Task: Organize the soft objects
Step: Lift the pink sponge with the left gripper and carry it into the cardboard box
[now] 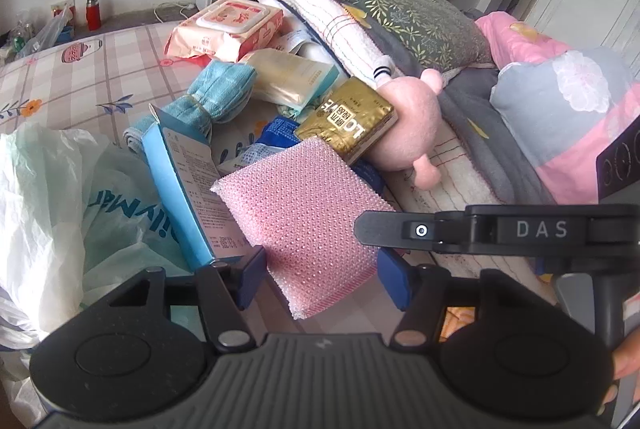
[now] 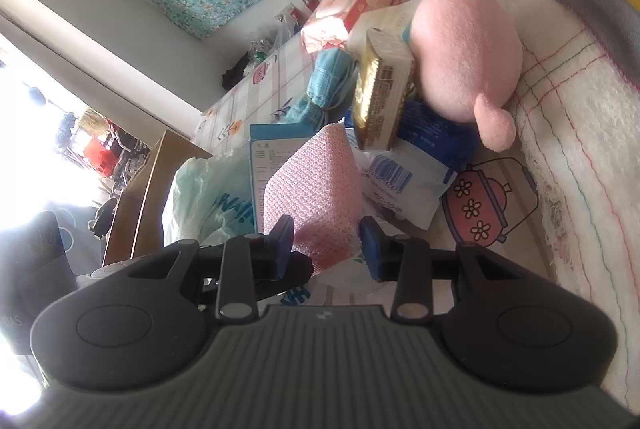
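Observation:
A pink knobbly sponge lies tilted on the pile on the bed. My left gripper is shut on its near end, and each blue pad presses one side. In the right wrist view the same sponge sits edge-on in my right gripper, shut across its thickness. One black finger of the right gripper lies over the sponge's right edge in the left wrist view. A pink plush toy rests behind the sponge against a white towel.
A gold packet, a blue box, a rolled blue cloth and a pack of wipes crowd around the sponge. A plastic bag lies at the left. Pillows are stacked at the right.

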The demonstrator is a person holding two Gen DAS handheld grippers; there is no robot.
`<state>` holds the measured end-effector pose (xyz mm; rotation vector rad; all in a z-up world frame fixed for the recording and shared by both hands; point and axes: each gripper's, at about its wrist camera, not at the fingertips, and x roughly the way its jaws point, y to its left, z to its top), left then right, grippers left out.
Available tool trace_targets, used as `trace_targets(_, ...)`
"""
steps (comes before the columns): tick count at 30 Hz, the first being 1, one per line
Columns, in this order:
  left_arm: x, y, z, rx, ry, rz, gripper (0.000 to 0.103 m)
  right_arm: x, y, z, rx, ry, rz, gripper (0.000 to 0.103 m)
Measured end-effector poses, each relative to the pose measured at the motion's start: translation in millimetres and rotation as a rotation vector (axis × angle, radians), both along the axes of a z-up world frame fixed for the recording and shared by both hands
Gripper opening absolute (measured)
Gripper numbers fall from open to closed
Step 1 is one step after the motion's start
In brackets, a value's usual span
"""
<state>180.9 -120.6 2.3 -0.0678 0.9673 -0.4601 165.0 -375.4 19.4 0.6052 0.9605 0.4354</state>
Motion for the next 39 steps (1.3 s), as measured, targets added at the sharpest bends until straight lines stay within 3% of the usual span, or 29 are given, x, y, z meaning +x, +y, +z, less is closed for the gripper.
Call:
trace_targets(13,-40,38,51,-0.019,-0.153,0.046,0.062,-26,36,60,-0.032,-0.137,0.051,0.036)
trace_targets(24,-68,120,85,0.011,-0.257,0.208,0.064,-26,125,103,-0.028,-0.225,0.210,0.037)
trace_targets(33,-73,193,96,0.054,-0.275,0.351,0.064,-20,221,124,-0.018,-0.236,0.359,0.039)
trace_targets(39,-66,235,93,0.055,-0.241,0.414,0.064,-7,272,127,-0.022,-0.219,0.424,0.039)
